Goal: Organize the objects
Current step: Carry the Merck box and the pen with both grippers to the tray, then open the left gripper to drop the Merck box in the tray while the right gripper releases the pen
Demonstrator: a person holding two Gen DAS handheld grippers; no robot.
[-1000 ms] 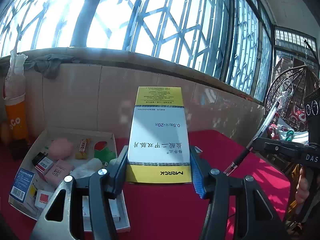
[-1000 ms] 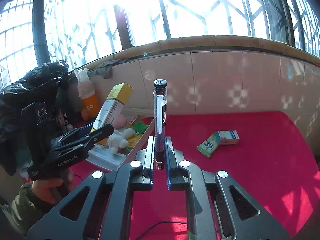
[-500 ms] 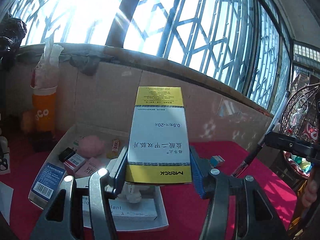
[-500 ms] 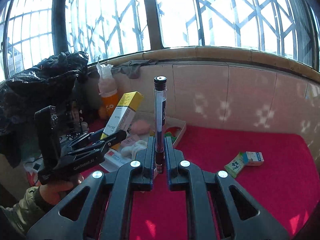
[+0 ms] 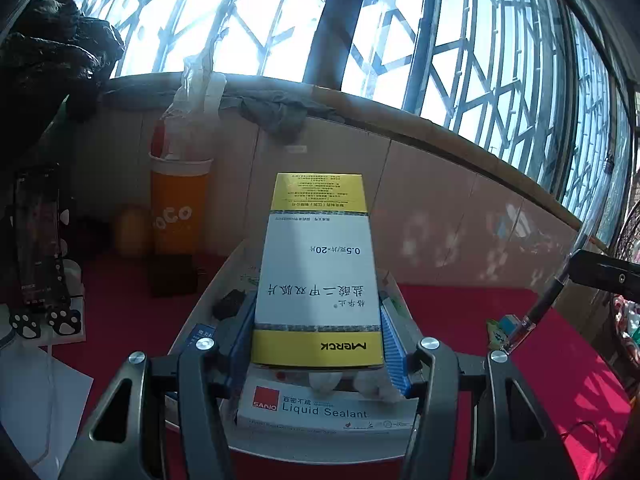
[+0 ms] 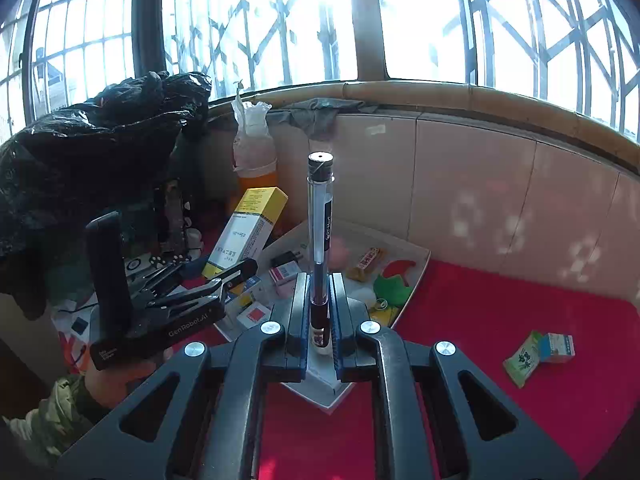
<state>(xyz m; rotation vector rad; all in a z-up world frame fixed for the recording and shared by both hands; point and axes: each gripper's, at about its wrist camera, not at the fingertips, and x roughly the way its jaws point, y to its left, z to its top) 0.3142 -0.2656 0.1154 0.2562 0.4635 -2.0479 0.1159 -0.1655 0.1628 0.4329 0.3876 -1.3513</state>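
Mid-delivery, my left hand-held gripper (image 5: 318, 340) clamps the medicine box (image 5: 318, 276) and my right hand-held gripper (image 6: 319, 304) pinches the pen (image 6: 320, 232) at frame centre, both due next for lowering into the white tray (image 6: 416, 276).

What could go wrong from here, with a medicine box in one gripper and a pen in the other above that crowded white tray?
1. The white tray is already crowded, so the medicine box in the left gripper may land on the Liquid Sealant box or knock smaller items out.
2. The pen is pinched only near its lower end in the right gripper, so it could pivot or slip.
3. Both grippers are near the tray and could collide.
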